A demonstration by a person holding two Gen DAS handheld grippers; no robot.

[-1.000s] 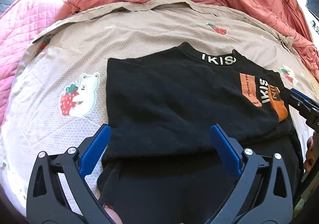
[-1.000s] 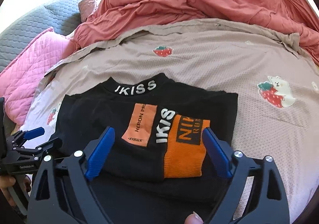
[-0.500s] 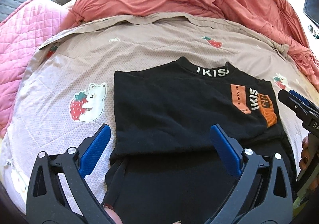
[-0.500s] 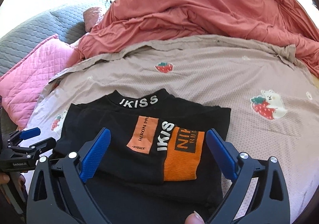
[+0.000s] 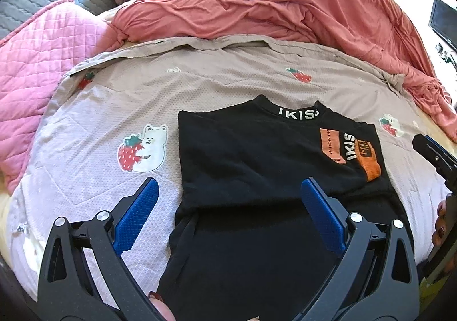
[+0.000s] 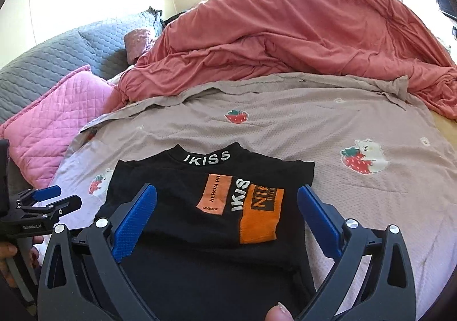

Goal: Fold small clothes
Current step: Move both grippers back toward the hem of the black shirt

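A small black top (image 5: 257, 167) with an "IKISS" collar and orange patches lies folded on the beige strawberry-print sheet (image 5: 120, 98); it also shows in the right wrist view (image 6: 200, 207). Its sleeves are folded over the front, and the lower part runs toward me. My left gripper (image 5: 228, 201) is open and empty above the top's near left edge. My right gripper (image 6: 227, 207) is open and empty above its near right part. Each gripper shows at the other view's edge, the right one (image 5: 434, 155) and the left one (image 6: 48, 201).
A salmon-red duvet (image 5: 271, 10) is heaped across the far side of the bed. A pink quilted pillow (image 5: 37, 52) and a grey quilted headboard (image 6: 48, 64) lie at the left. Bare sheet lies on both sides of the top.
Both grippers have drawn back and up from the top, still open. The top looks smaller and farther away; it has not moved.
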